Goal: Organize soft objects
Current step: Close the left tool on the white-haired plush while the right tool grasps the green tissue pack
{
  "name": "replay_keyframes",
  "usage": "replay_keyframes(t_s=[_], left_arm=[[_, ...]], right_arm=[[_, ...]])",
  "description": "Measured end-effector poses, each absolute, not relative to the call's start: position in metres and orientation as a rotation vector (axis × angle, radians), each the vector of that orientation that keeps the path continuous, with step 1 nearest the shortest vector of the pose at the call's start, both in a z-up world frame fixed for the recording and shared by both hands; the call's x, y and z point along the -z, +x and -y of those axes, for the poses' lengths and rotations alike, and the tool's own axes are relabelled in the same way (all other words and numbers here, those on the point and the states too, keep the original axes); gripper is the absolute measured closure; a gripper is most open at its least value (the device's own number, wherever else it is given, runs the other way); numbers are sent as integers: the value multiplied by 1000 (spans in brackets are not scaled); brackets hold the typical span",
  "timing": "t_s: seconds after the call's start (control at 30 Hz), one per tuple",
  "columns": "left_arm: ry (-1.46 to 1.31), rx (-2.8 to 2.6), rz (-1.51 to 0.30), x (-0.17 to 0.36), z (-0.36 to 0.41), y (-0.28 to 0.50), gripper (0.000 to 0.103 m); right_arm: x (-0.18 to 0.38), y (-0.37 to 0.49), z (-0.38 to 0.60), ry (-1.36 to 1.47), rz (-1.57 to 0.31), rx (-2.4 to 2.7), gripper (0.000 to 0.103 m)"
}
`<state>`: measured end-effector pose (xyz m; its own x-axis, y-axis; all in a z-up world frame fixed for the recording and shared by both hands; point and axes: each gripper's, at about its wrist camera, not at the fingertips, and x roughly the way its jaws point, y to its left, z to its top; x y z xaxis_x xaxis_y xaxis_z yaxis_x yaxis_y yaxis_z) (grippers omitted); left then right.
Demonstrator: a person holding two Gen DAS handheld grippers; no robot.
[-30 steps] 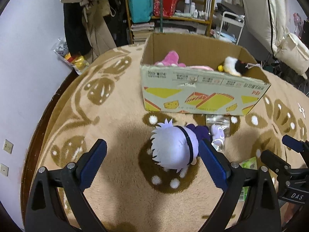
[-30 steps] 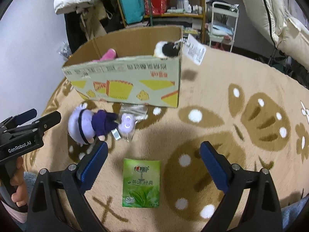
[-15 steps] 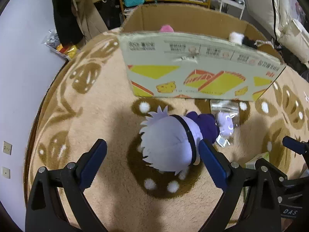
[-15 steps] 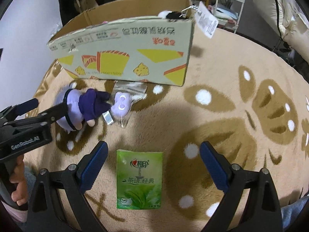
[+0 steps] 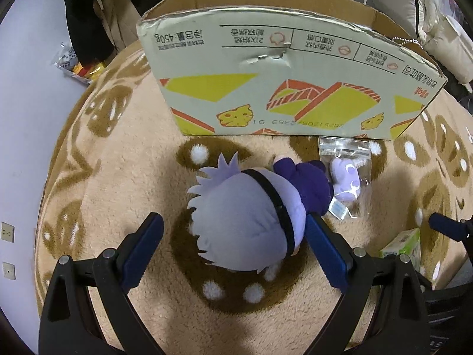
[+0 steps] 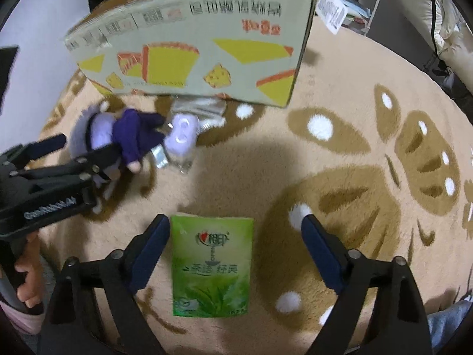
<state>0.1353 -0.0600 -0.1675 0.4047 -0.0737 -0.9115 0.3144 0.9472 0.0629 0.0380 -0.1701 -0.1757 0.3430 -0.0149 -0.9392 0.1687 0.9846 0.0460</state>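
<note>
A plush doll with a pale lilac head, black band and dark purple body lies on the rug; it also shows in the right wrist view. My left gripper is open with its jaws on either side of the doll's head. A small lilac plush in a clear bag lies beside the doll. My right gripper is open over a green tissue pack lying flat between its jaws. The cardboard box stands just behind the doll.
A beige rug with brown patterns covers the floor. A grey wall runs along the left. Hanging clothes and a snack bag sit at the back left. Pale cushions lie at the back right.
Both grippers have moved forward and down. The left jaws now flank the doll's head, and the right jaws now flank the green pack. The box looms closer in both views.
</note>
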Motion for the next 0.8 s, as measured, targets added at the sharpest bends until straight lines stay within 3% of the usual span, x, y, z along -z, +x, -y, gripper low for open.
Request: replay_keyframes(t_s=[0.1,0.4,0.6,0.63,0.67,0.8], left_arm=[[258,251,-1131,170,63,135,8],[182,324,-1182,177,61,138,37],[188,313,-1176,175,64,134,39],[190,312,-1174,174,66,132,40],[192,309,-1170,173,66,131,40],[214,271,-1124,162,67,124,41]], right_arm=[[187,41,171,170,-1265,117,30],[194,37,178,264,-1293,130,30],[192,33,183,261,-1297,131,30],[191,32,183,262,-1295,128,34],[191,36,181,265,-1290,125,43],[181,34,183,261,-1253,114,43]])
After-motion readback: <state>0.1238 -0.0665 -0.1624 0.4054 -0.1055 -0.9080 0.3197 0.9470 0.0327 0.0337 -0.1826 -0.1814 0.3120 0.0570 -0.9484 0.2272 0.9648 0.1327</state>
